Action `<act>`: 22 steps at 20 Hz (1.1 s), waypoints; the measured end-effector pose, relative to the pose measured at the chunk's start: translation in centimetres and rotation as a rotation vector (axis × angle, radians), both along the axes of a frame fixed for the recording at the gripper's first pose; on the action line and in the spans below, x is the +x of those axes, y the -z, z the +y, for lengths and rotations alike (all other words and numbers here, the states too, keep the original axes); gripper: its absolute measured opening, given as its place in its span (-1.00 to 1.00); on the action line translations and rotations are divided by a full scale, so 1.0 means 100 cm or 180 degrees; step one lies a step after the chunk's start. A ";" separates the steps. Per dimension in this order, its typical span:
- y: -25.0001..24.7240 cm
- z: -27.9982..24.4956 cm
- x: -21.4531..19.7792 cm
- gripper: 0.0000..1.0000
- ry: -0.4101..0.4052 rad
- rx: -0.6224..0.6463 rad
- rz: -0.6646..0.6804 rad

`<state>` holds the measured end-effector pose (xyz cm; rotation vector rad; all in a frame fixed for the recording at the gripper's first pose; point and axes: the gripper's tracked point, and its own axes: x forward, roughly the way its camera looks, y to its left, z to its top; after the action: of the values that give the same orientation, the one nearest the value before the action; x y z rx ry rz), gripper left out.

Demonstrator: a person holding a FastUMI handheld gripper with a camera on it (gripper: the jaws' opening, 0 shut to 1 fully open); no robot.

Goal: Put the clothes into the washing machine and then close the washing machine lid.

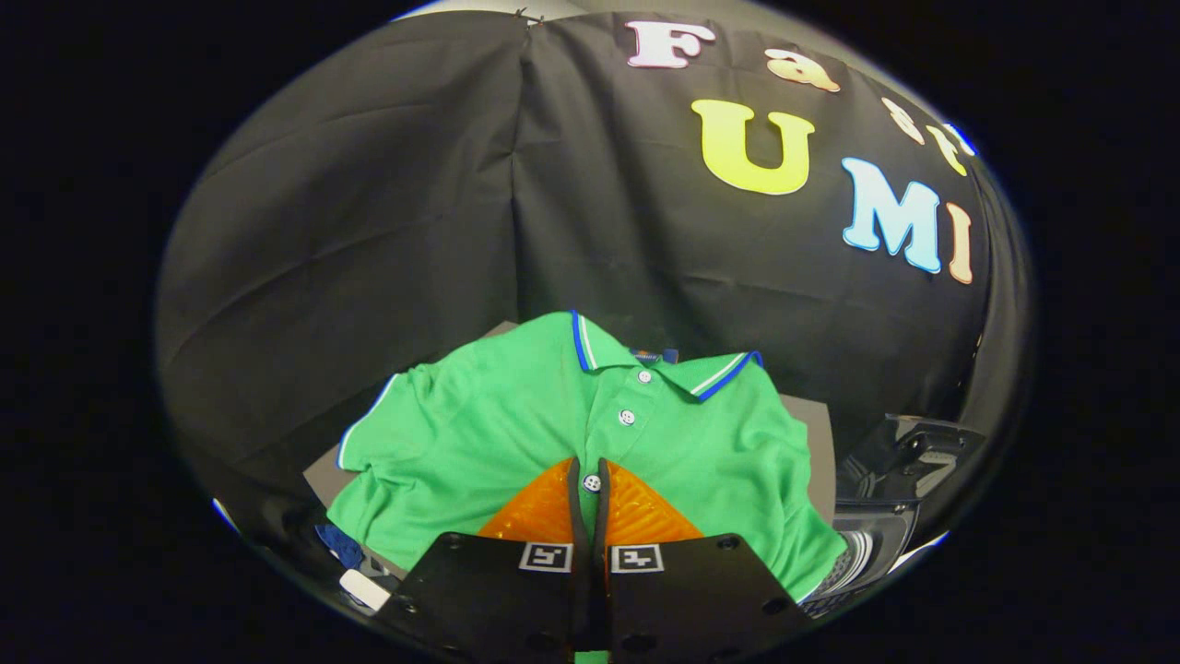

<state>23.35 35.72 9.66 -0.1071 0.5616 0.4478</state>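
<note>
One green polo shirt [516, 443] with three white buttons lies spread on the grey bench [816, 443], the two fingers [573, 489] pressed nearly together, pinching its placket at the lowest button.

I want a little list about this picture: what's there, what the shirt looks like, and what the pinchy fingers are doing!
shirt: green polo shirt, blue-and-white trimmed collar, white buttons, lying spread on a grey surface
gripper: gripper fingers nearly together over the shirt's button strip, a button at their tips
grip: cannot tell if both fingers pinch the cloth
dark machine part, beside the shirt
</note>
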 end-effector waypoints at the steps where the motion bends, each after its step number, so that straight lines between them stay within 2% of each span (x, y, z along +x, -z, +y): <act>1: -0.012 -0.004 0.001 -0.97 0.0004 0.0027 -0.0048; 10: -0.114 -0.058 -0.001 -0.97 0.0145 0.0390 -0.0467; 15: -0.169 -0.107 -0.007 -0.97 0.0273 0.0450 -0.0813; 22: -0.199 -0.203 -0.016 -0.97 0.0593 0.0405 -0.1022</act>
<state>21.77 15.37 29.58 -0.0038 0.2236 0.2760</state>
